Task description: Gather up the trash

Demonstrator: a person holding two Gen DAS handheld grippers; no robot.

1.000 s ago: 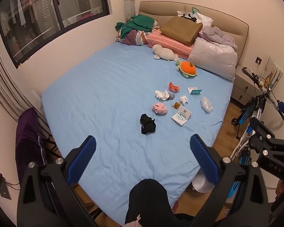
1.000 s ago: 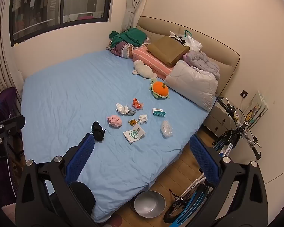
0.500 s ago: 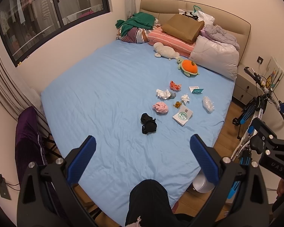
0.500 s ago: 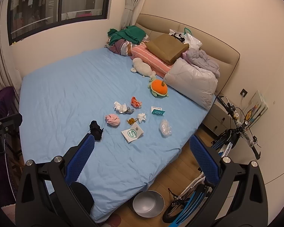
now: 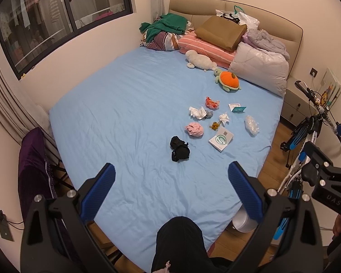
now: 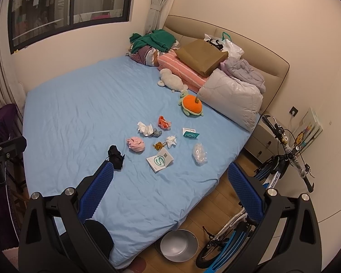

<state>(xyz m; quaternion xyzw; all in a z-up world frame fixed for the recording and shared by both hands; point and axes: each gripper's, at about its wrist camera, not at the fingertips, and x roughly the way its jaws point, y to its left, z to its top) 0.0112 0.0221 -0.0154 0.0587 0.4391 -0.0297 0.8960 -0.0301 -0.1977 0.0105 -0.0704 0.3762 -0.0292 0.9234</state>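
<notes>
While both grippers are held above the foot of the bed, most of the blue sheet is seen bare: the whole half toward the window wall and the strip along the foot edge carry nothing. The trash is gathered in a loose cluster toward the bed's right edge, short of the pillows. A black crumpled item lies nearest the foot, with a pink wad just beyond it. A white tissue and an orange-red wrapper lie farther up, and a small white paper twist sits between them and a green-and-white booklet. A teal card and a clear crumpled plastic bag are closest to the right edge. A plush turtle rests near the pillows. On the wooden floor by the foot corner a metal basin stands beside a bicycle.

The left gripper is seen with blue pads wide apart, nothing between them. The right gripper is likewise spread wide and empty, touching nothing.
</notes>
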